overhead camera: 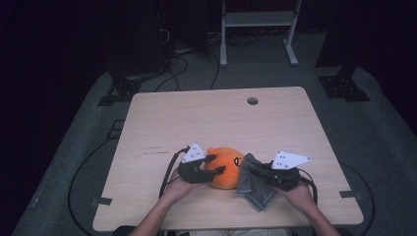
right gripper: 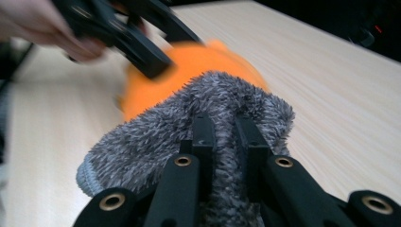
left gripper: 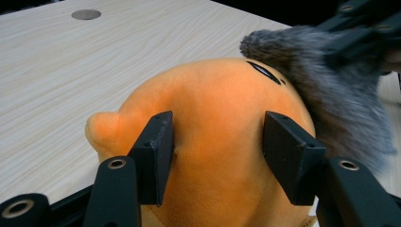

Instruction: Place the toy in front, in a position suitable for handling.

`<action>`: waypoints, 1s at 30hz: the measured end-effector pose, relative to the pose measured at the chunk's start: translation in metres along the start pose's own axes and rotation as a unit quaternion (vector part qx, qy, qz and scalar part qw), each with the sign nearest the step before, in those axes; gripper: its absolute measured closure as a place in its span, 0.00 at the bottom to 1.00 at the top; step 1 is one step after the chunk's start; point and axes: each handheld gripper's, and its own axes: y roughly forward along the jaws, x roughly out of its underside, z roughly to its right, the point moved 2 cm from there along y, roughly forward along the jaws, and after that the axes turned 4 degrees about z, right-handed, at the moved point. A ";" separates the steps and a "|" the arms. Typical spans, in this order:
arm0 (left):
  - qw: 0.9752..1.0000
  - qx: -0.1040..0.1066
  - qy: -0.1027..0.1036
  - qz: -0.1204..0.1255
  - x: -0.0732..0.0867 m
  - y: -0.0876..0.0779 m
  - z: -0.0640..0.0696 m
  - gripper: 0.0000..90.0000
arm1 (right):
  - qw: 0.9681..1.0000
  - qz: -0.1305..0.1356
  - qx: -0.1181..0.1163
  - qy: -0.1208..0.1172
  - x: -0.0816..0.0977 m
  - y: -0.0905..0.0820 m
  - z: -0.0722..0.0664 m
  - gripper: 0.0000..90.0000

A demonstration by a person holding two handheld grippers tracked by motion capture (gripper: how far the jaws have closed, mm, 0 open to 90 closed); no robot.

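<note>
Plainly round orange plush toy (left gripper: 217, 142), fuzzy grey sock (right gripper: 156, 146) alongside.

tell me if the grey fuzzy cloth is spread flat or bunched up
Bunched up: the grey fuzzy cloth is gathered in the right tongs, shut on it, draping against the orange plush toy.

One orange plush toy (overhead camera: 226, 167), one grey fuzzy sock (overhead camera: 253, 184), two tools.

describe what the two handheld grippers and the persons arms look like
Both the left gripper and the right gripper are black, each topped by a grey three-cornered plate with small dark dots. Each has two flat, blocky black jaws on arms fixed with brass-coloured ringed holes. A black cable trails from each toward the table's near edge. The forearms are bare, with no sleeves in the high view.
</note>
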 end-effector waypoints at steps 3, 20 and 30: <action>1.000 0.000 -0.002 -0.001 0.000 0.000 0.001 0.49 | 1.000 0.000 -0.010 -0.017 -0.005 0.007 -0.008 0.89; 0.999 0.026 0.025 -0.008 0.004 -0.003 0.002 0.47 | 0.999 -0.020 -0.009 -0.033 -0.001 0.021 -0.020 0.89; 0.999 0.028 0.030 -0.005 0.005 0.001 0.001 0.48 | 1.000 -0.012 0.010 -0.004 0.001 0.010 -0.006 0.89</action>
